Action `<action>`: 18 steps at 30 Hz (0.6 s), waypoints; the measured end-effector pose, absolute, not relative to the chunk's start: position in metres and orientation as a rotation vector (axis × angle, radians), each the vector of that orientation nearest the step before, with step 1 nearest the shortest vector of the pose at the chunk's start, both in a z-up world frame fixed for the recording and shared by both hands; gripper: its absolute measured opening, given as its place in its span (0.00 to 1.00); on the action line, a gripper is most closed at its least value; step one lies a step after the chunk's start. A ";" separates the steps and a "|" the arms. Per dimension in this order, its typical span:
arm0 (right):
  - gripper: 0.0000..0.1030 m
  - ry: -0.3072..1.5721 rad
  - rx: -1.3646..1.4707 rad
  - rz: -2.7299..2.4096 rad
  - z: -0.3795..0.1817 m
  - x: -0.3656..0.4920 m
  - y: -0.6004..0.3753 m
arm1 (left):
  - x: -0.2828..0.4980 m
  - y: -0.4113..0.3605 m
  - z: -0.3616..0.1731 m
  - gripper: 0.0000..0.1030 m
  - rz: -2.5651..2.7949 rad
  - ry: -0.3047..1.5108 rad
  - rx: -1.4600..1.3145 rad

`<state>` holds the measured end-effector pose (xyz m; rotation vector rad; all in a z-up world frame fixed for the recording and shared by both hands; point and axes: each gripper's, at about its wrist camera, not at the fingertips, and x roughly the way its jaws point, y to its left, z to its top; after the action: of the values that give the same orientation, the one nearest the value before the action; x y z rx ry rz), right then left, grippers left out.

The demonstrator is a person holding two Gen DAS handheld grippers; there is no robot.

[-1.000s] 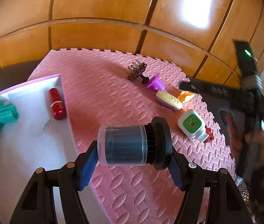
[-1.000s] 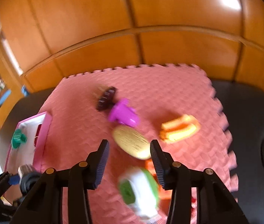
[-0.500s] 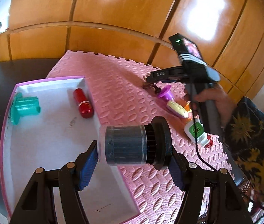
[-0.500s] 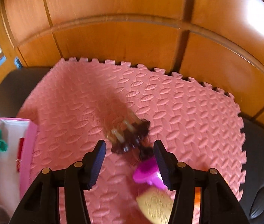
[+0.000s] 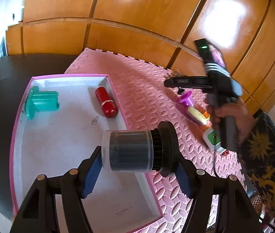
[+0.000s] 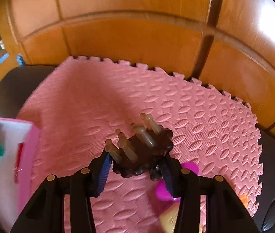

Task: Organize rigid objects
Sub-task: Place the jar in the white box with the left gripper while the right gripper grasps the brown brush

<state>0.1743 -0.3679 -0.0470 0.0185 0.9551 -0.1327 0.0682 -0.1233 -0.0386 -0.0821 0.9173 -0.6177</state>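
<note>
Left wrist view: we log left gripper [image 5: 137, 167], jaws clamped on black canister [image 5: 137, 151], long axis crosswise, poised over pink tray [image 5: 59, 136]. Right gripper [image 6: 135, 170] jaws narrow around brown pegged piece [image 6: 143, 151], on mat [image 6: 98, 106]; grip unconfirmed.

Left wrist view looked forward and down over its tongs [image 5: 137, 171], close above the white tray [image 5: 20, 116] at left of frame, pink mat [image 5: 147, 97] beyond, wooden panels [image 5: 137, 9] across the top. Right wrist view sat low and near the mat [image 6: 98, 97], facing the same panels [image 6: 127, 9]. Both views shared mat, tray [image 6: 28, 149] and panels; right tongs [image 5: 168, 82] showed at right of the left view.
</note>
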 end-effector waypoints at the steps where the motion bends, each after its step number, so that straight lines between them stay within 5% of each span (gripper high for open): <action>1: 0.46 0.945 0.021 -0.113 -0.041 0.168 -0.362 | 0.067 -0.121 -0.038 0.67 -0.610 0.914 -0.081; 18: 0.46 1.051 0.037 -0.003 -0.084 0.050 -0.312 | 0.040 -0.085 -0.025 0.67 -0.477 0.844 -0.030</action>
<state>0.0501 -0.3116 -0.0836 0.0375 1.0511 -0.0030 0.0405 -0.0852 -0.0252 -0.0297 0.8440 -0.4767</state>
